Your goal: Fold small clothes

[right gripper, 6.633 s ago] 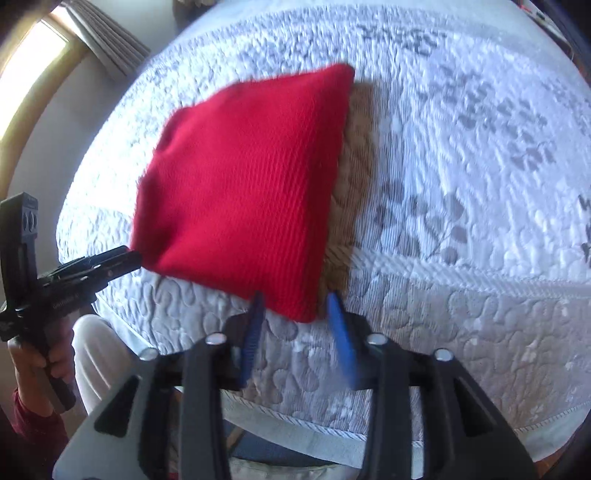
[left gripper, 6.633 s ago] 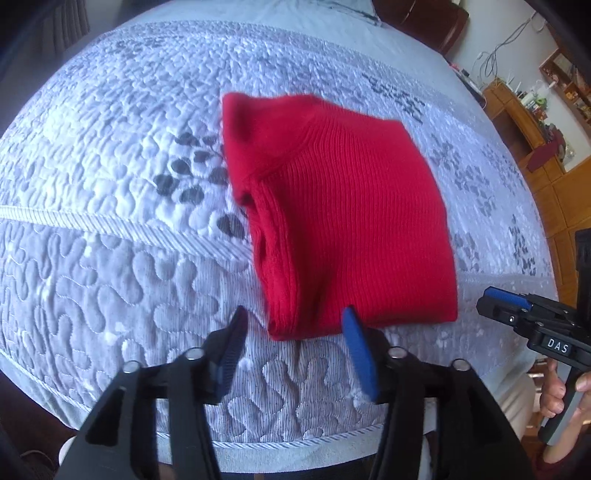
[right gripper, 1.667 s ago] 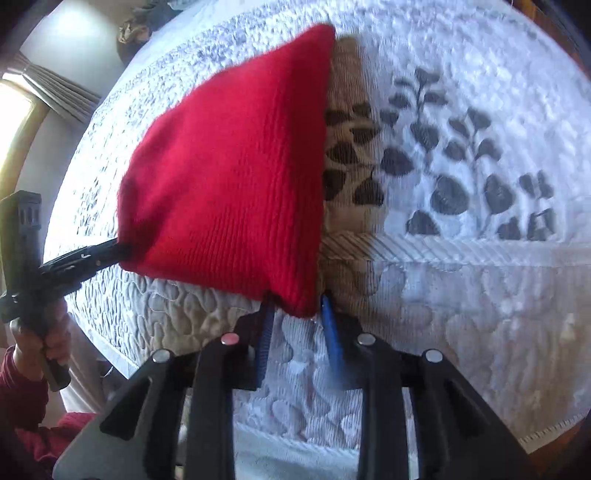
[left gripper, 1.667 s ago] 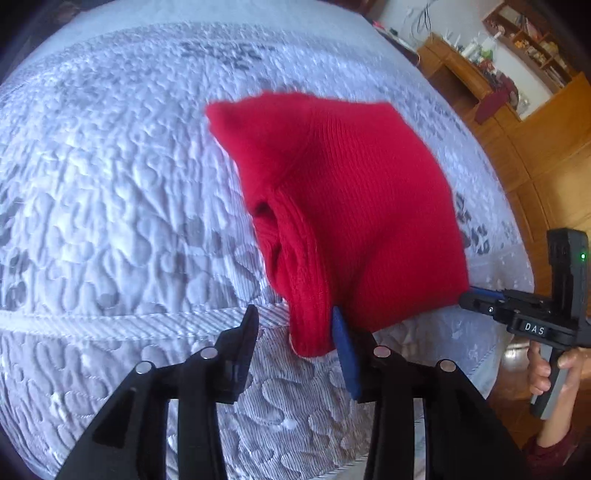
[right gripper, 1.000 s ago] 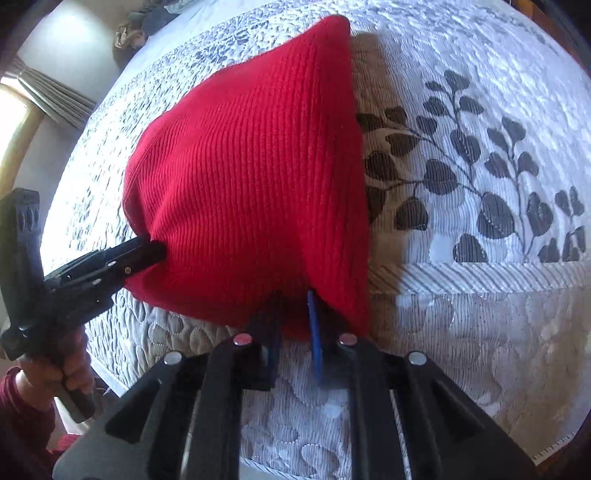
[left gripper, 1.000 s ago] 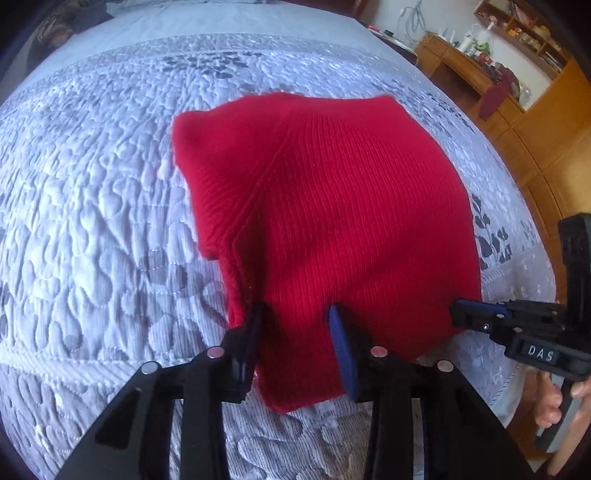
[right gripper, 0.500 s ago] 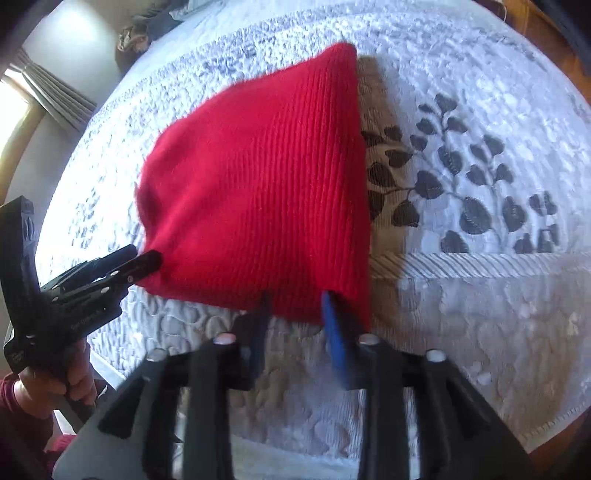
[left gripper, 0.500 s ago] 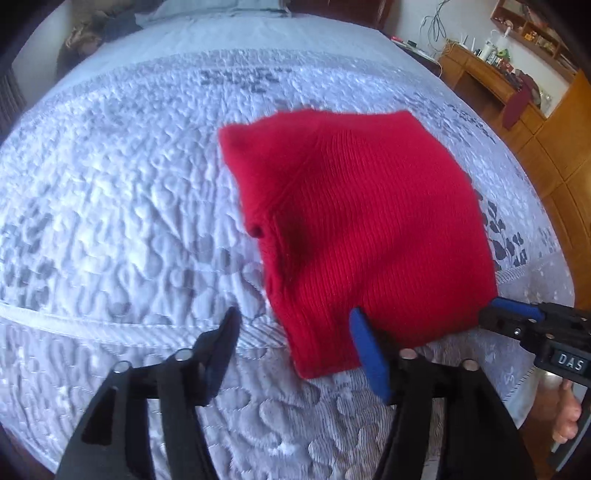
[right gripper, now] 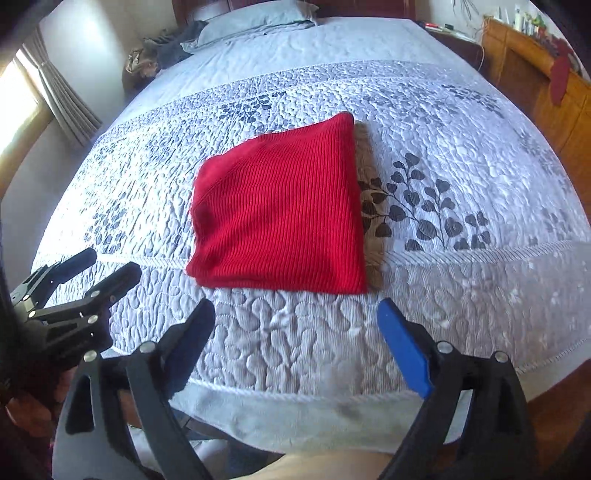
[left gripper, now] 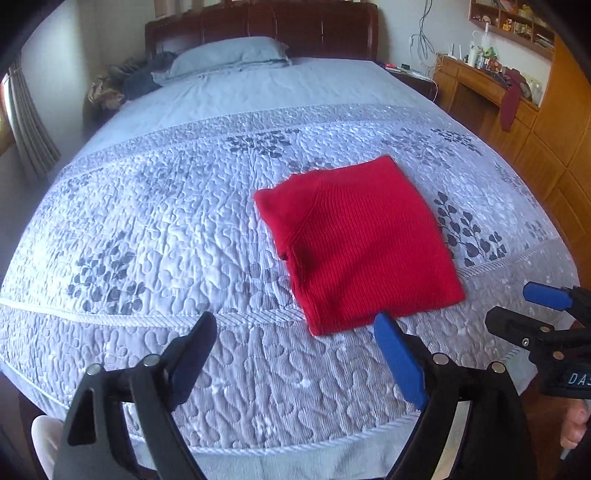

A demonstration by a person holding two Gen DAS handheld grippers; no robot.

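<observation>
A folded red knit garment (left gripper: 358, 240) (right gripper: 280, 218) lies flat on the grey quilted bedspread (left gripper: 147, 229) (right gripper: 461, 177). My left gripper (left gripper: 295, 325) hangs above the bed just short of the garment's near edge, its jaws still opening, with nothing between them. My right gripper (right gripper: 297, 308) hovers in front of the garment's near edge, its jaws also opening and empty. Each gripper shows in the other's view: the right one (left gripper: 532, 310) at the right edge, the left one (right gripper: 96, 266) at the left.
A pillow (left gripper: 229, 55) and a heap of dark clothes (left gripper: 125, 83) lie at the wooden headboard (left gripper: 258, 26). Wooden cabinets and a cluttered desk (left gripper: 491, 85) stand along the right side. A curtain (right gripper: 62, 96) hangs at the left. The bed's near edge (right gripper: 295, 402) runs just below my grippers.
Both grippers let go of the red garment's near edge, opened wide and rose back from it. The garment now lies flat on the bed.
</observation>
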